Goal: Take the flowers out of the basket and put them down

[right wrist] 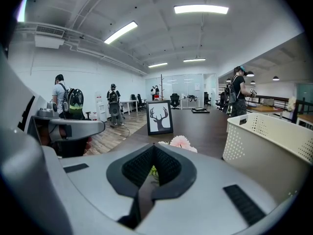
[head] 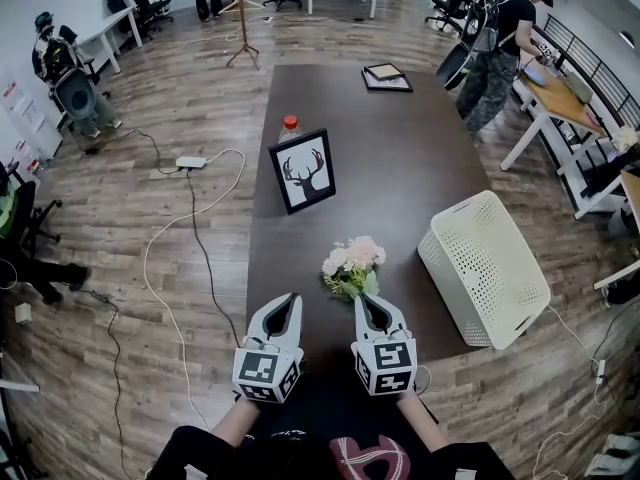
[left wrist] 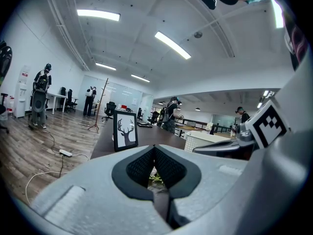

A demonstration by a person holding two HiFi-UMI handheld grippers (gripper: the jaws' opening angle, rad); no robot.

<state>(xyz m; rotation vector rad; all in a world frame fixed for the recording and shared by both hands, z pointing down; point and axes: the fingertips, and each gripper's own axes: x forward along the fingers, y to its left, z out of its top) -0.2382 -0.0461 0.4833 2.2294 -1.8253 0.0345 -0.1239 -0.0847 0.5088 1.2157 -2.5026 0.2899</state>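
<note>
Behind flowers point(head: 352, 261): deer picture point(head: 303, 171), bottle point(head: 290, 128)

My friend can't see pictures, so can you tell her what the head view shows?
A small bunch of pink and white flowers lies on a dark table, just ahead of the shut right claw, with the shut left claw alongside. A white basket sits to the right, a framed deer picture behind.
</note>
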